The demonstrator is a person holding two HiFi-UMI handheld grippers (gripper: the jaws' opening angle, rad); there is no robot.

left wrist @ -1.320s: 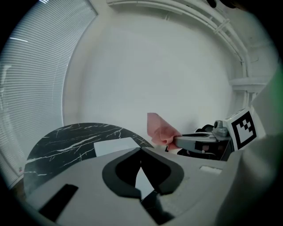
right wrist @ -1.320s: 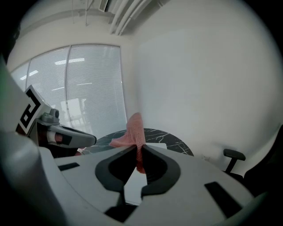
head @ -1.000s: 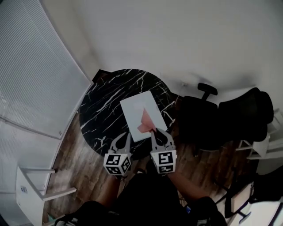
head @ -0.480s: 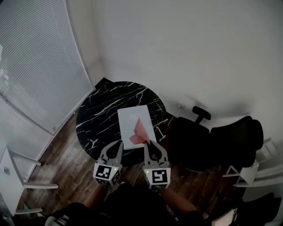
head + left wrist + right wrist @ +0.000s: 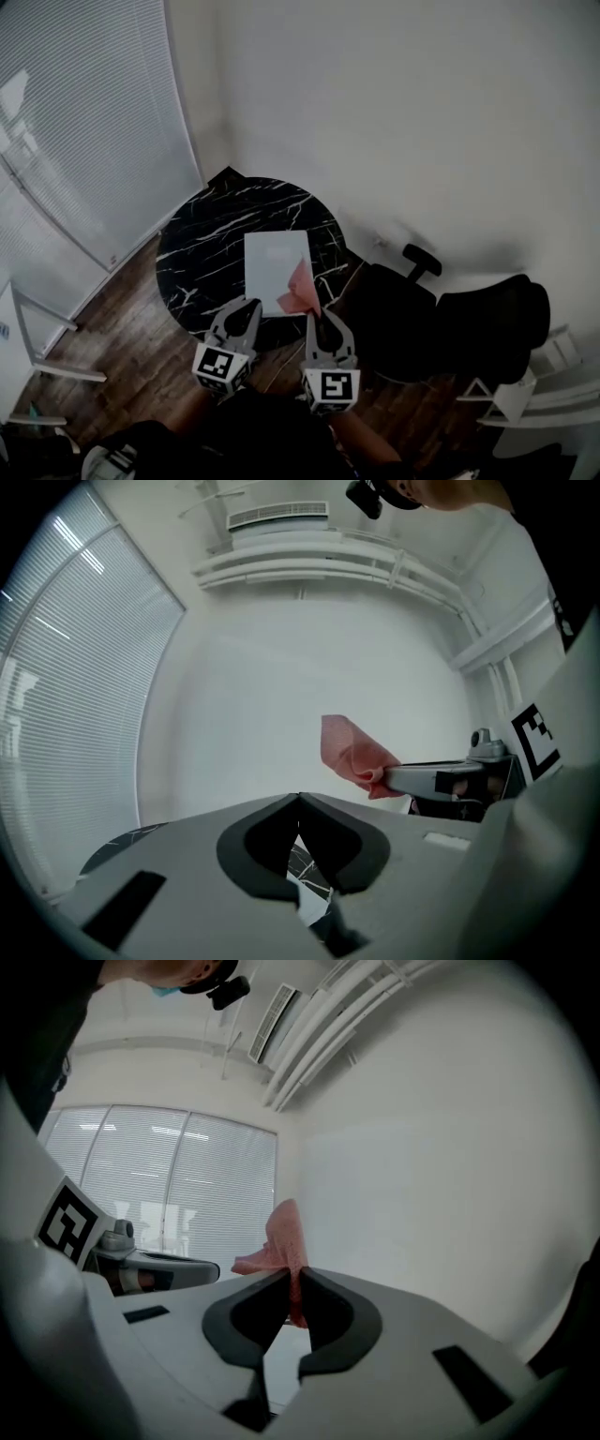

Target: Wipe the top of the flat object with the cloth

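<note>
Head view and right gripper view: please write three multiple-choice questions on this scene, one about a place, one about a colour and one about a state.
1. Where does the white board lie?
A. on the black table
B. on the floor
C. on a chair

2. What colour is the cloth?
A. blue
B. pink
C. green

3. How is the right gripper?
A. open and empty
B. lying on the table
C. shut on the cloth

Key:
1 A: the head view shows the board on the tabletop.
2 B: the cloth is pink in every view.
3 C: the right gripper view shows the jaws closed on the cloth.
</note>
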